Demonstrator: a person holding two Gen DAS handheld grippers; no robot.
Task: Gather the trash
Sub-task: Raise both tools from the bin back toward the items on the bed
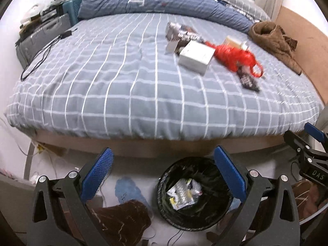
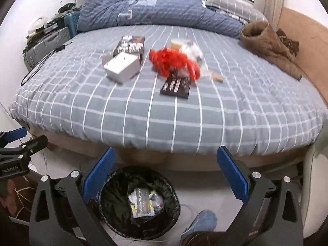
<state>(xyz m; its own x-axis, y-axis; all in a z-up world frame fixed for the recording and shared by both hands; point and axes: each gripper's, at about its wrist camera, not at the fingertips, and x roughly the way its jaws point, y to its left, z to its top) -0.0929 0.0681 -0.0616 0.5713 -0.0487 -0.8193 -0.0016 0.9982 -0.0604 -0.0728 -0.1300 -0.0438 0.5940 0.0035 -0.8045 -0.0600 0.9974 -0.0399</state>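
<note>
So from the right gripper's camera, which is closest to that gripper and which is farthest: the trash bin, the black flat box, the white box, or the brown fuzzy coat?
1. Trash bin: on the floor, right below the right gripper.
2. Black flat box: middle of the bed, nearest its front edge.
3. White box: farther back, to the left.
4. Brown fuzzy coat: far right, by the wall.

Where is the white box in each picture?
Left wrist view: the white box sits on the bed, right of centre, just left of the red bag.
Right wrist view: the white box sits left of centre, again left of the red bag.
Shared landmark: the red bag.
</note>
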